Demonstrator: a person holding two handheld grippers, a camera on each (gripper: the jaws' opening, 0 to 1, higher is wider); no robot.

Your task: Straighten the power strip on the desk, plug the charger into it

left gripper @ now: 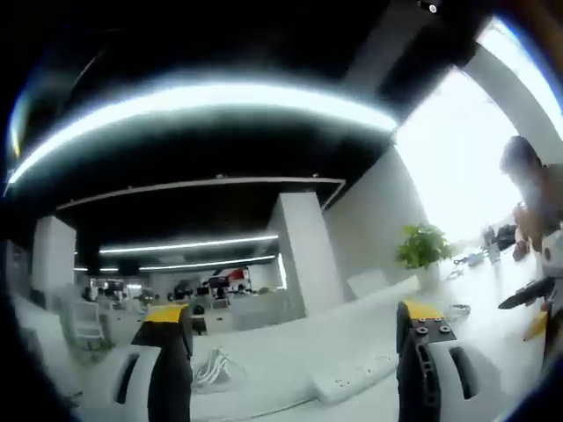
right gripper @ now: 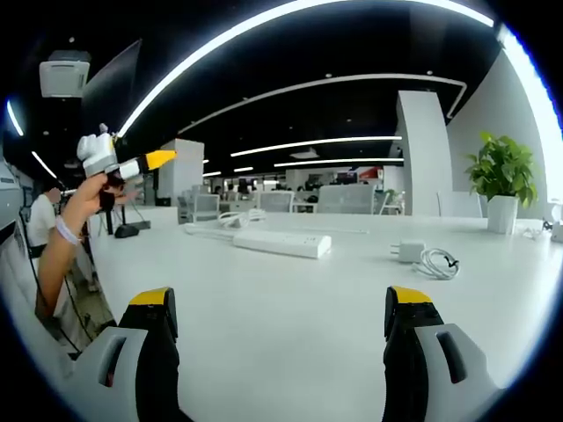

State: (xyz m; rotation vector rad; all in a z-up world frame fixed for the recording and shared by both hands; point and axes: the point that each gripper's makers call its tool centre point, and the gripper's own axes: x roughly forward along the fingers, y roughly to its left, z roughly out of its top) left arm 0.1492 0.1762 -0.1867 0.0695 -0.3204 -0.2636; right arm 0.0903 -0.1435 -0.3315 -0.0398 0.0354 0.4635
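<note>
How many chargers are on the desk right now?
1. The charger sits on the desk right of the power strip, with its coiled cable beside it. Others may lie outside the views.

The power strip (left gripper: 356, 376) lies partly hidden behind the hand-held gripper (left gripper: 295, 338).

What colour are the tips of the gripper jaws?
Yellow, above black jaws, clearest in the right gripper view on the right gripper.
</note>
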